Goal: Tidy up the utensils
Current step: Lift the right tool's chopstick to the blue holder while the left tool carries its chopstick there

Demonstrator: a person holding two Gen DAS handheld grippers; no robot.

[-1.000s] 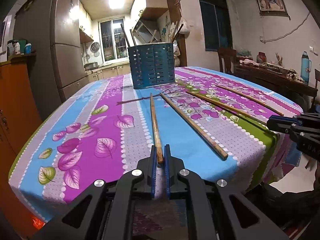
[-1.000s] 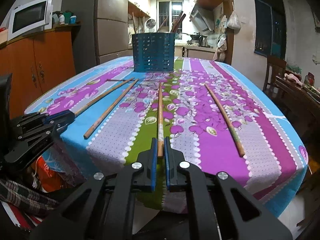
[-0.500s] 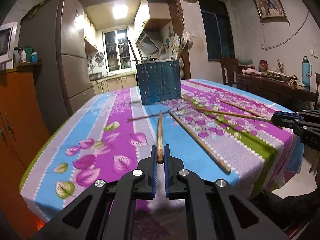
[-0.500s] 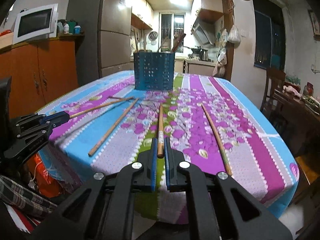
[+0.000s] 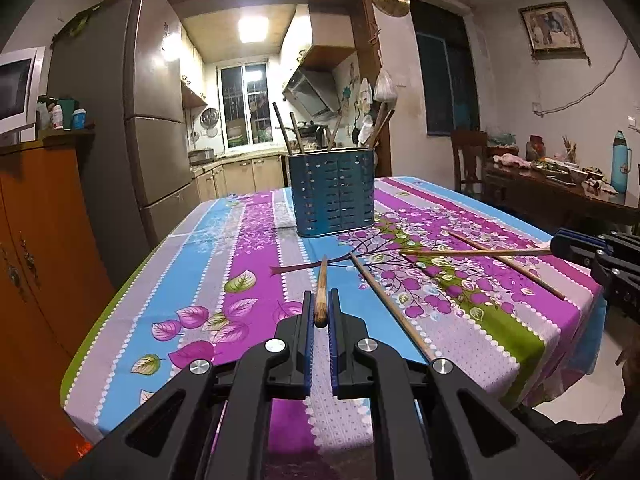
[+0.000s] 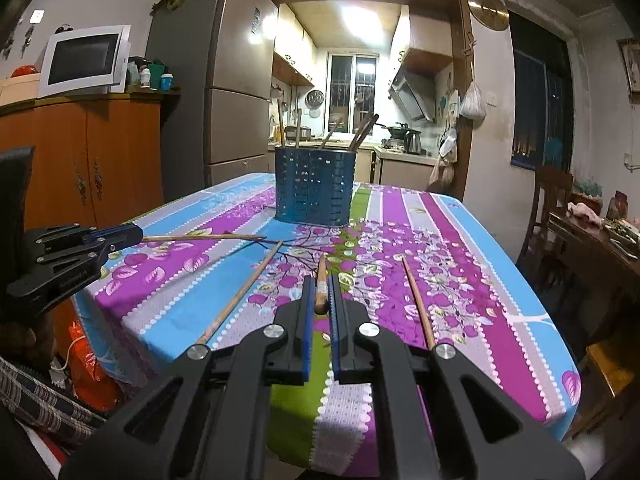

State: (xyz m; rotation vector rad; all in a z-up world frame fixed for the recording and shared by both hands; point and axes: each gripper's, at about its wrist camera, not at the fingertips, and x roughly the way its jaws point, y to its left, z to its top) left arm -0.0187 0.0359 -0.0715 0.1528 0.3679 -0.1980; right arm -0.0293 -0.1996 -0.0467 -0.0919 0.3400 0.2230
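Both tongs gripping a chopstick each above the flowered desk

The left tongs (image 5: pixel 320 312) are pinching the near end of a wooden chopstick (image 5: pixel 321 292), which is pointing toward the far blue utensil holder (image 5: pixel 334 194) and appears raised off the cloth, though the fisheye view makes the gap hard to judge. Just right of it a loose chopstick (image 5: pixel 390 304) is lying on the desk (image 5: pixel 200 272). Farther right, the right tongs (image 6: pixel 320 300) are clamping a second chopstick (image 6: pixel 321 280) the same way, and another chopstick (image 6: pixel 418 304) is resting on the purple stripes beyond. Several chopsticks are already standing in the holder at the far side.
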